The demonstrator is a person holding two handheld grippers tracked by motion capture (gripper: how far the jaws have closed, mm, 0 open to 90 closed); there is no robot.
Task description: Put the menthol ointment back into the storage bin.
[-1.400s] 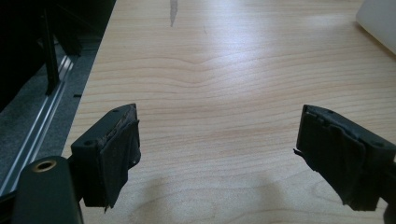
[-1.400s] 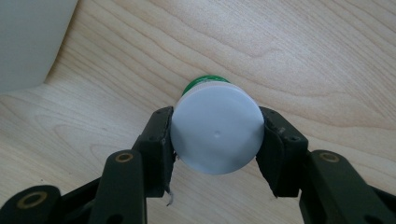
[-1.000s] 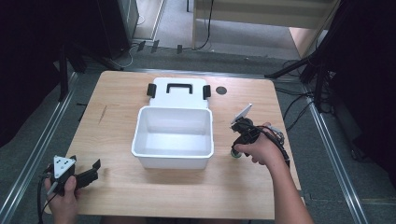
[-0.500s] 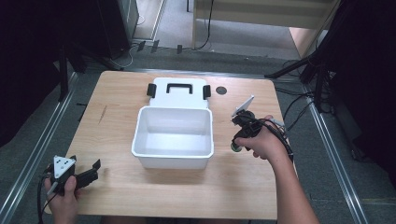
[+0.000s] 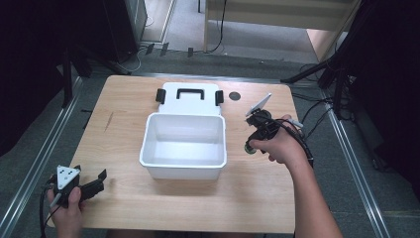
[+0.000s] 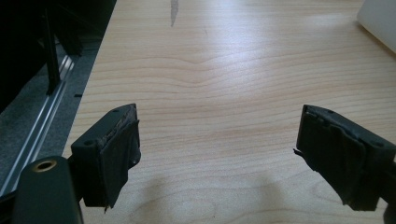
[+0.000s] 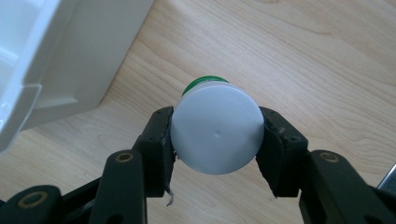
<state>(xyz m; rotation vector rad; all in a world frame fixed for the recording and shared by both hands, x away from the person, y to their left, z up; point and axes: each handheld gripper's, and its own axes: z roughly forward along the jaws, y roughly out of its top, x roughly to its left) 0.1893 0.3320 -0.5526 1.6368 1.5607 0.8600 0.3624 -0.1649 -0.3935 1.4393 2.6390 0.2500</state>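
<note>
Clamping white-capped bottle (image 7: 215, 133) — right gripper (image 7: 215, 140), just beside bin (image 5: 183, 141) — seemingly lifted.

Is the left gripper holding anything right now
No, the left gripper has its jaws wide apart over bare table, with nothing between them.

We see a pale wooden table (image 5: 124, 114) with visible grain and a soft satin sheen. On it stands a white bin (image 5: 183, 144) of smooth, slightly glossy plastic; its lid (image 5: 188, 98), on the far side, looks the same plastic, with black handle and clips. The right gripper (image 7: 215, 135) clamps a bottle (image 7: 215, 133) whose white cap is smooth matt plastic. The left gripper (image 6: 219, 149) has matt black jaws with rough, worn pad edges.
</note>
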